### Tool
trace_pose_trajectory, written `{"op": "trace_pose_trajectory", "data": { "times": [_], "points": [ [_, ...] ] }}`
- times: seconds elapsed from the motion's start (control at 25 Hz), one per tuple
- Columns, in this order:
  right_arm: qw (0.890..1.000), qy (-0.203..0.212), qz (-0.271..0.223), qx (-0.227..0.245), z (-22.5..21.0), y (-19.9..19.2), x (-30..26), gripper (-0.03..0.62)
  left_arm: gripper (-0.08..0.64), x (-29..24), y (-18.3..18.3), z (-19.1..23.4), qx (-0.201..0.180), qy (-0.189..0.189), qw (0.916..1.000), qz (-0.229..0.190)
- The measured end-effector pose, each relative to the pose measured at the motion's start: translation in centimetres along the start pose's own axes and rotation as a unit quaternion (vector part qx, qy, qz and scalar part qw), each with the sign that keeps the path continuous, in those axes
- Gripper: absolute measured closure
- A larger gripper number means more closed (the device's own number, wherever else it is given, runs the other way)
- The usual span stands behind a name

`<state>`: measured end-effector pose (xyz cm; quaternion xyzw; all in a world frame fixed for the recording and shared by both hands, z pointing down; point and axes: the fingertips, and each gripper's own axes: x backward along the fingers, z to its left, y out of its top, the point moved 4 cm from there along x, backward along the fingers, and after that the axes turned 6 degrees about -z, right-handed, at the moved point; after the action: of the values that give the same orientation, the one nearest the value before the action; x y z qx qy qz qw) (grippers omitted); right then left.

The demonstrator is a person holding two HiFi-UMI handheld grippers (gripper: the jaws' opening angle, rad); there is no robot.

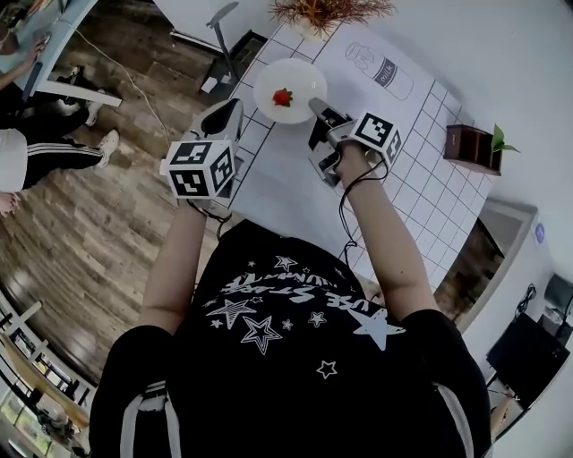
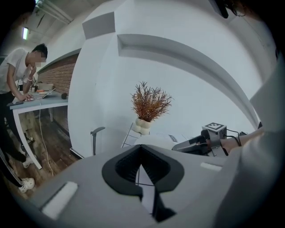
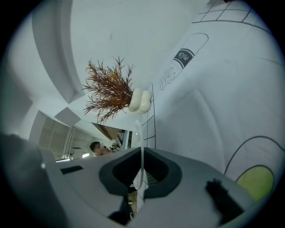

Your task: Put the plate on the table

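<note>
A white plate [image 1: 289, 85] with a red strawberry [image 1: 283, 97] on it sits at the far left part of the white gridded table [image 1: 295, 188]. My right gripper [image 1: 316, 106] is shut on the plate's right rim. In the right gripper view the plate [image 3: 141, 149] shows edge-on as a thin white line pinched between the jaws of the right gripper [image 3: 140, 171]. I cannot tell whether the plate touches the table. My left gripper [image 1: 230, 113] hovers left of the plate by the table's edge. In its own view the left gripper [image 2: 141, 153] has its jaws shut with nothing in them.
A dried plant in a white vase [image 1: 324, 13] stands beyond the plate, with a printed milk carton drawing [image 1: 380, 70] to its right. A brown box with a green plant [image 1: 470, 143] is at the right. A chair [image 1: 224, 36] and people [image 1: 36, 143] are on the wooden floor, left.
</note>
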<state>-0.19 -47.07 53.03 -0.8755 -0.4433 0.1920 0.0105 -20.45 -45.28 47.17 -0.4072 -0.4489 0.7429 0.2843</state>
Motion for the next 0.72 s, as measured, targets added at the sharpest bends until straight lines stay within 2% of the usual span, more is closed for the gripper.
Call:
{"op": "trace_pose_trajectory", "data": {
  "times": [0.4, 0.72],
  "points": [
    [0.999, -0.024, -0.027, -0.034, -1.6, 1.3, -3.1, 0.572, 0.551, -2.2, -0.1, 1.6, 0.0, -0.025, 0.9995, 0.02],
    [0.997, -0.059, -0.039, -0.028, -2.4, 1.5, -4.1, 0.572, 0.551, -3.4, -0.9, 1.3, -0.001, -0.056, 0.9977, 0.038]
  ]
}}
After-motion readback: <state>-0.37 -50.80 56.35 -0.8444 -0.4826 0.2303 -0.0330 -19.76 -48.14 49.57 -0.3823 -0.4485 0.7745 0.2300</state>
